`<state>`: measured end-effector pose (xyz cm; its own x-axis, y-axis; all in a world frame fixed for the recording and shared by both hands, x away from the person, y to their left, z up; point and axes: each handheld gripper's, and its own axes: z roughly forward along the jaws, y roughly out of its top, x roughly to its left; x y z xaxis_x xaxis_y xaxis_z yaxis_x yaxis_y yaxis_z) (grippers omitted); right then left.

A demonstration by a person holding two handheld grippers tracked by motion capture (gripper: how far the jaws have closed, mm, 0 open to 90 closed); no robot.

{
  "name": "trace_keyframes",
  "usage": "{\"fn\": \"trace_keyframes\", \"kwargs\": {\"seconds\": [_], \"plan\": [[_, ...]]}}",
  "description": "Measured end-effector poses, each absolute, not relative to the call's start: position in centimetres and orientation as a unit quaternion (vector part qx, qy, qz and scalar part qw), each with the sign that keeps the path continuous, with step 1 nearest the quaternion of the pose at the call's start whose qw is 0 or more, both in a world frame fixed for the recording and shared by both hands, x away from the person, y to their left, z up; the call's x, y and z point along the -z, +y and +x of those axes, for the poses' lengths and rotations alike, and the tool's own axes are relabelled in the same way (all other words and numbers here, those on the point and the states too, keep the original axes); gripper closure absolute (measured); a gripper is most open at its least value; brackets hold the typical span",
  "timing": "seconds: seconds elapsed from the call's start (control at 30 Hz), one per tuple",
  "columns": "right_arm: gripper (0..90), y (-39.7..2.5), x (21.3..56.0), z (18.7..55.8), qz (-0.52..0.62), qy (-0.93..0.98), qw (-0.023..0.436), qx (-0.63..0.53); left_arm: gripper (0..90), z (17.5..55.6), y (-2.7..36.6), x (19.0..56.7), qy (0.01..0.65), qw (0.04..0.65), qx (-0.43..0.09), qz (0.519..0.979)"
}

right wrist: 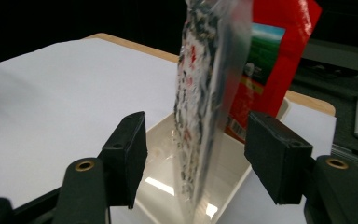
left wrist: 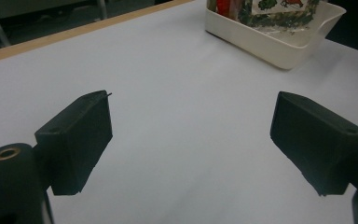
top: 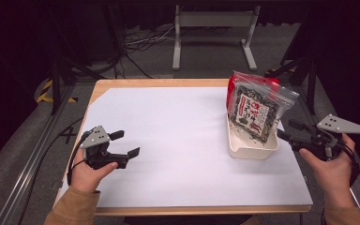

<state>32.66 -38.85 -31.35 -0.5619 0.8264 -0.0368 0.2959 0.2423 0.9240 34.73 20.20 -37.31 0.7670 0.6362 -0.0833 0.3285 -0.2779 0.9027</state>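
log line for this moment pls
left gripper: open, idle | right gripper: open beside bin | clear packet, red packet: upright in bin

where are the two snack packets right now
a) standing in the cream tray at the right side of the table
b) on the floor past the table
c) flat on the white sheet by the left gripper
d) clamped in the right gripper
a: the clear packet and the red packet behind it stand upright in the cream tray, while the right gripper is beside them with its jaws open.

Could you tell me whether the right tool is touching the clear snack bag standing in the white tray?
Apart. In the right gripper view, the right tool is open, with space between each jaw and the clear snack bag.
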Motion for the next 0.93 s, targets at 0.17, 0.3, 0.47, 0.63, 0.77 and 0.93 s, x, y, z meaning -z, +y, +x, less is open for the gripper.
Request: {"fn": "trace_keyframes", "kwargs": {"seconds": [0.17, 0.3, 0.47, 0.63, 0.77, 0.93], "plan": [[37.6, -38.1, 33.4, 31.6, 0.359, 0.746, 0.262, -0.497, 12.9, 33.8, 20.4, 37.9, 0.299, 0.521, -0.144, 0.786], [36.8, -37.4, 35.0, 31.2, 0.333, 0.753, 0.249, -0.510, 12.7, 33.5, 20.6, 38.3, 0.297, 0.527, -0.145, 0.783], [36.5, -36.4, 36.7, 31.2, 0.316, 0.755, 0.236, -0.523, 9.4, 33.4, 20.7, 39.0, 0.288, 0.536, -0.131, 0.783], [36.4, -34.9, 39.0, 31.2, 0.300, 0.757, 0.218, -0.538, 8.4, 33.4, 20.8, 39.6, 0.285, 0.534, -0.127, 0.786], [34.0, -33.9, 40.2, 31.3, 0.280, 0.754, 0.225, -0.549, 7.7, 33.4, 20.9, 39.8, 0.286, 0.532, -0.126, 0.787], [34.3, -33.9, 39.7, 31.1, 0.270, 0.753, 0.233, -0.553, 3.9, 33.6, 20.9, 39.9, 0.281, 0.530, -0.120, 0.791]]}}
